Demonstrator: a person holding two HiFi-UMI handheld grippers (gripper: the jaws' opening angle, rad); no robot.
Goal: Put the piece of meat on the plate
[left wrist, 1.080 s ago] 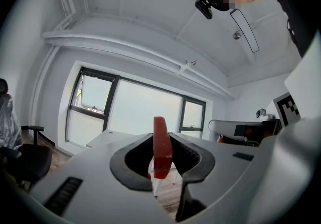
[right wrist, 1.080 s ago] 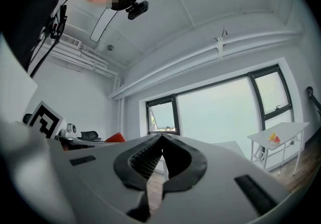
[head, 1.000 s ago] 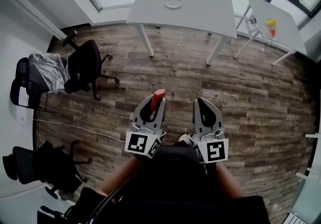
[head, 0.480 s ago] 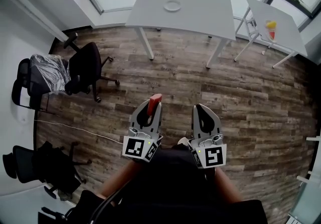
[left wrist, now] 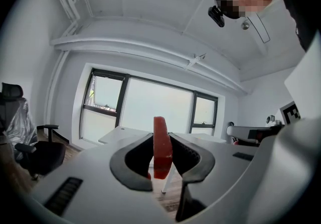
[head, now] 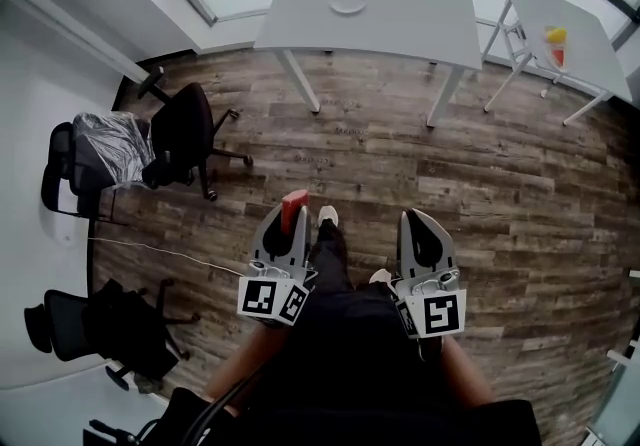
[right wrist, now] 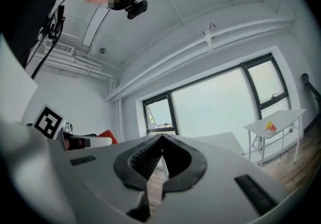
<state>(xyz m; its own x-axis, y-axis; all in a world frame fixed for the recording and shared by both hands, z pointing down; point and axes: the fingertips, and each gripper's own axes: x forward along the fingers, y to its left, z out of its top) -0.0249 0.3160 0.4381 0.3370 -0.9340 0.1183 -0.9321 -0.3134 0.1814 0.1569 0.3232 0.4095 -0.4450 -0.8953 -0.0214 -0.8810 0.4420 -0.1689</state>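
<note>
Left claw (left wrist: 161, 160) clamps the meat (left wrist: 161, 146) (right claw (right wrist: 160, 165) closed, empty).

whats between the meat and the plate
In the head view, only wood floor and then table top lie between the meat, held in the left gripper, and the plate.

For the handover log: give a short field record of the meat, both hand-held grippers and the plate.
meat: red piece, upright between the jaws
left hand-held gripper: shut on the meat
right hand-held gripper: jaws together, nothing in them
plate: on the grey table, far ahead across the wood floor
task state: meat not yet on the plate
</note>
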